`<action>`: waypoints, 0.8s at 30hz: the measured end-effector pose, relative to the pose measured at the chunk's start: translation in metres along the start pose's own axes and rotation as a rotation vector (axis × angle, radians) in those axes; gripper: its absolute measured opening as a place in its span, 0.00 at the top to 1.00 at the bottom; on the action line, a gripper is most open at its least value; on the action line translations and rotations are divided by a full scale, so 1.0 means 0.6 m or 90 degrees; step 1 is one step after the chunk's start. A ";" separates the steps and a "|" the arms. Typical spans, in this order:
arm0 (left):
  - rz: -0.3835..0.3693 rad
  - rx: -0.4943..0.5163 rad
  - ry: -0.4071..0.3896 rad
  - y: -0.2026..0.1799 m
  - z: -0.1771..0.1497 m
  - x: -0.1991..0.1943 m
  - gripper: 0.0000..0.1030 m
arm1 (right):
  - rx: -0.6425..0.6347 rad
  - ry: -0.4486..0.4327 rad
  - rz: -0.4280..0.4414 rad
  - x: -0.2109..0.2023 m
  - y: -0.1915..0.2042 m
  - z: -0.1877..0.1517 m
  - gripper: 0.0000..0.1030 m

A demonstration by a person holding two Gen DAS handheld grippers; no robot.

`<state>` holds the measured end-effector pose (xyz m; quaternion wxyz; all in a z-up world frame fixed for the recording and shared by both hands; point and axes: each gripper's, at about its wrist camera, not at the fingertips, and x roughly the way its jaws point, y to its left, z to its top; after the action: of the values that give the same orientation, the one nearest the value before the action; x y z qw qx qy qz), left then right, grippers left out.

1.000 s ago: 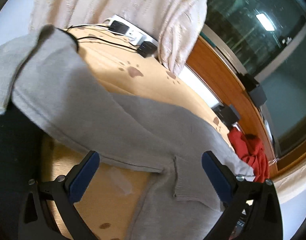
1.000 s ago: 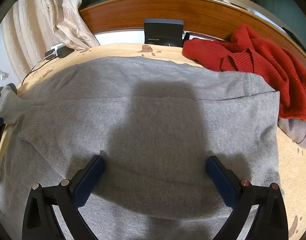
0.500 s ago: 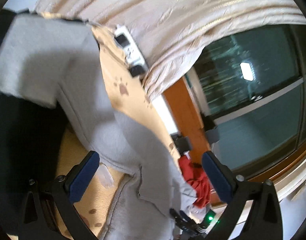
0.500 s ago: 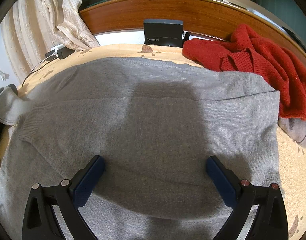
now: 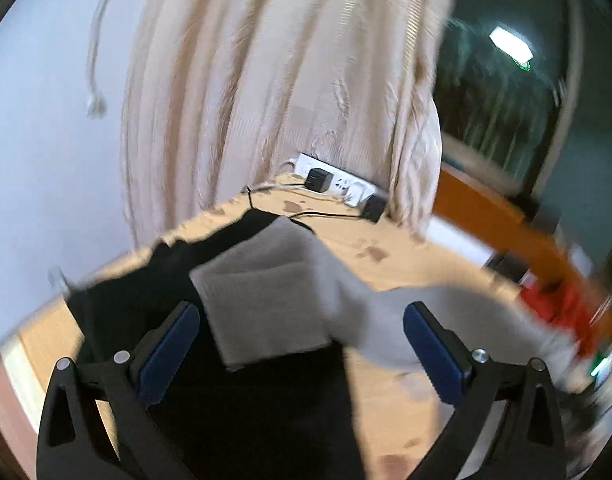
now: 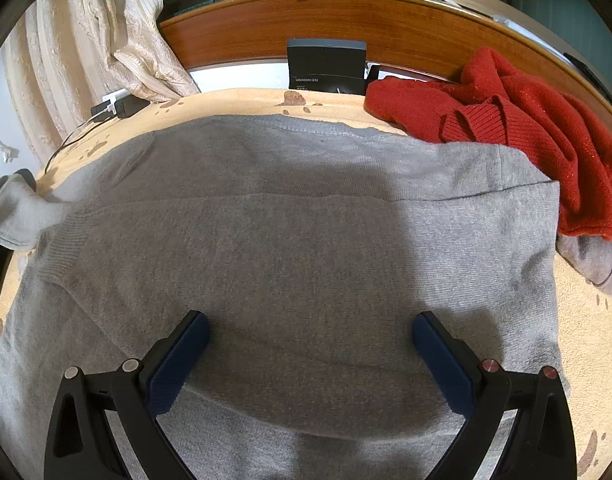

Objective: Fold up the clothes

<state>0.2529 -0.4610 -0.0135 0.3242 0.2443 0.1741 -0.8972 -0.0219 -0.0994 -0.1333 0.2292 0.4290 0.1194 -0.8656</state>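
A grey sweater (image 6: 298,248) lies spread flat over most of the desk (image 6: 585,344), which is covered with a tan cloth printed with brown paw marks. The right hand-held gripper (image 6: 307,354) hovers over the sweater's near part with its jaws wide apart, gripping nothing. One sleeve (image 5: 266,280) runs off toward the desk's left edge and rests on a black cloth (image 5: 242,408) there; the left hand-held gripper (image 5: 302,350) is above that sleeve end, jaws spread wide and empty. This left view is blurred. A red sweater (image 6: 517,128) lies crumpled at the far right corner, touching the grey one's edge. A power strip (image 5: 335,184) with plugs sits at the far left corner under a cream curtain (image 5: 286,72).
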 end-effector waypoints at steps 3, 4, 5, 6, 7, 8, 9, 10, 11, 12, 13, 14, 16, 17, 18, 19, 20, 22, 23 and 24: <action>0.062 0.137 -0.021 -0.025 -0.021 0.007 0.00 | 0.001 -0.001 0.001 0.000 0.000 0.000 0.00; 0.078 0.175 -0.026 -0.035 -0.027 0.009 0.00 | 0.001 -0.001 0.001 0.000 0.000 0.000 0.00; 0.088 0.207 -0.027 -0.044 -0.033 0.015 0.00 | 0.001 -0.001 0.001 0.000 0.000 0.000 0.00; 0.098 0.232 -0.026 -0.051 -0.036 0.022 0.00 | 0.001 -0.001 0.001 0.000 0.000 0.000 0.00; 0.103 0.241 -0.021 -0.053 -0.037 0.029 0.01 | 0.001 -0.001 0.001 0.000 0.000 0.000 0.00; 0.104 0.242 -0.009 -0.050 -0.038 0.038 0.06 | 0.001 -0.001 0.001 0.000 0.000 0.000 0.00; 0.094 0.232 0.012 -0.044 -0.037 0.049 0.10 | 0.001 -0.001 0.001 0.000 0.000 0.000 0.00; 0.077 0.213 0.033 -0.035 -0.036 0.058 0.20 | 0.001 -0.001 0.001 0.000 0.000 0.000 0.00; 0.064 0.191 0.049 -0.025 -0.035 0.063 0.29 | 0.001 -0.001 0.001 0.000 0.000 0.000 0.00; 0.055 0.167 0.062 -0.014 -0.034 0.069 0.31 | 0.001 -0.001 0.001 0.000 -0.001 0.000 0.00; 0.056 0.161 0.060 -0.009 -0.033 0.068 0.32 | 0.001 -0.001 0.001 0.000 -0.001 0.000 0.00; 0.058 0.155 0.057 -0.005 -0.032 0.067 0.32 | 0.001 -0.001 0.001 0.000 -0.001 0.000 0.00; 0.062 0.149 0.052 0.001 -0.031 0.066 0.32 | 0.001 -0.001 0.001 0.000 -0.001 0.000 0.00; 0.068 0.162 0.048 -0.003 -0.033 0.064 0.33 | 0.001 -0.001 0.001 0.000 -0.001 0.000 0.00; 0.073 0.173 0.044 -0.006 -0.034 0.063 0.32 | 0.001 -0.001 0.001 0.000 -0.001 0.000 0.00; 0.075 0.181 0.043 -0.009 -0.035 0.064 0.32 | 0.001 -0.001 0.001 0.000 -0.001 0.000 0.00; 0.079 0.188 0.041 -0.011 -0.037 0.064 0.33 | 0.002 -0.001 0.001 0.000 -0.001 0.000 0.00; 0.096 0.189 0.029 -0.011 -0.038 0.063 0.33 | 0.002 -0.001 0.000 0.000 -0.001 0.000 0.00; 0.102 0.189 0.022 -0.011 -0.037 0.062 0.33 | 0.002 -0.002 0.000 0.000 -0.001 0.000 0.00; 0.110 0.192 0.013 -0.013 -0.037 0.059 0.33 | 0.002 -0.002 0.000 0.000 -0.001 0.000 0.00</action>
<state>0.2312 -0.4628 -0.0501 0.3578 0.3132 0.0190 -0.8795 -0.0221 -0.0989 -0.1337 0.2286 0.4281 0.1178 -0.8664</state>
